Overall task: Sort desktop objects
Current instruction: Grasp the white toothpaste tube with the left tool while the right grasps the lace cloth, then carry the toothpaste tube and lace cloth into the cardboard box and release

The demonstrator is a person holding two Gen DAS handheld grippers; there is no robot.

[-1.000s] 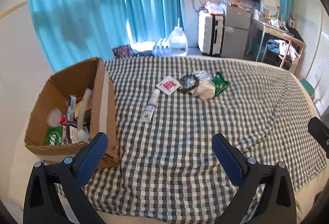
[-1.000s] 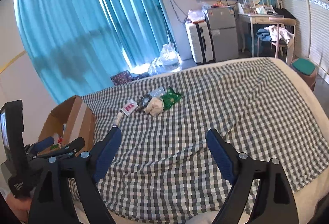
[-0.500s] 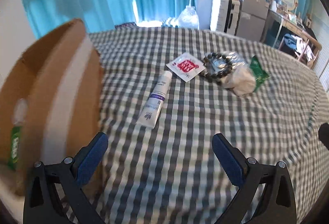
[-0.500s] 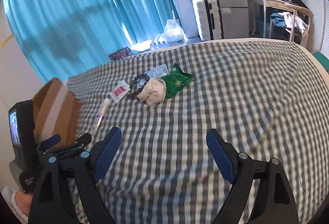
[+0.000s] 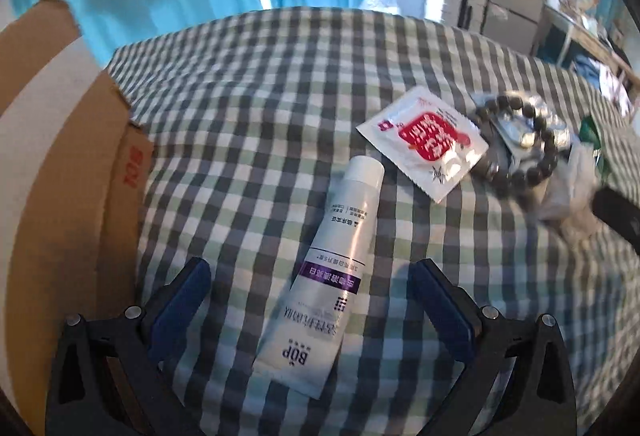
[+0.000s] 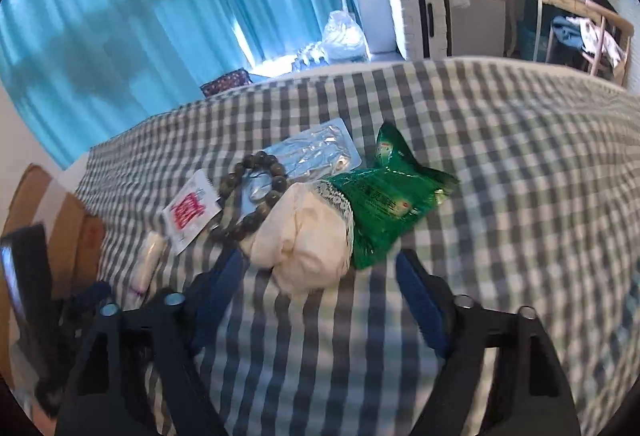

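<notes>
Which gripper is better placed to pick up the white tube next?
Left. The left gripper is open with the white tube lying between its fingers; the right gripper, jaws closing, faces the cream pouch.

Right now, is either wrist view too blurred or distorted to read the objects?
Left wrist: the tube is sharp, its print legible; the bead bracelet and right edge smear. Right wrist: mild blur throughout, the checked cloth streaks, the cream pouch still recognisable. Both show fisheye bending and dark corners.

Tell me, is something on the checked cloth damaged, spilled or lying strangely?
Nothing looks damaged or spilled. Only the clutter stands out: the bead bracelet, foil pack, cream pouch and green packet lie heaped together, overlapping.
</notes>
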